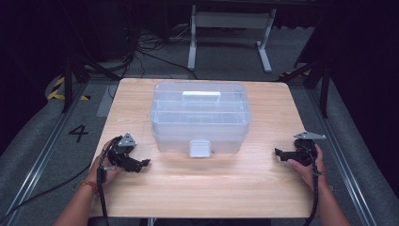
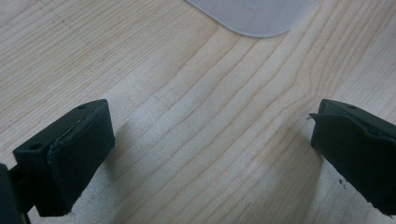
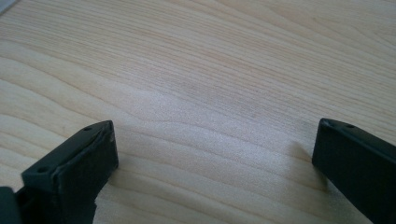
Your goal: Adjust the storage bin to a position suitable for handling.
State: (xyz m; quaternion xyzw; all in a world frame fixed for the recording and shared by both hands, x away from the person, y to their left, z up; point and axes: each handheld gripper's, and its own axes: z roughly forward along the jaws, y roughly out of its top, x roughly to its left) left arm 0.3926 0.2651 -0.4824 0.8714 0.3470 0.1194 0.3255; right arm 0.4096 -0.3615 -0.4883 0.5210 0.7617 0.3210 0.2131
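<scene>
Pale wood grain covers the worktop (image 1: pixel 197 188), and a translucent plastic storage box (image 1: pixel 200 115) sits on it toward twelve o'clock, lid closed, with a white handle (image 1: pixel 201 95) on top and a white latch (image 1: pixel 200 148) on the near wall. In the high view the left gripper (image 1: pixel 143 163) lies near the eight o'clock corner, held in the person's left hand (image 1: pixel 106 169), its tip pointing toward three o'clock. The right gripper (image 1: pixel 278 153) lies near four o'clock in the right hand (image 1: pixel 308 167), pointing toward nine. Both are well apart from the box. In the left gripper view the jaws stand wide apart with nothing between them, bare wood below and a rounded corner of the box at twelve o'clock. In the right gripper view the jaws are likewise spread wide and empty over bare wood.
</scene>
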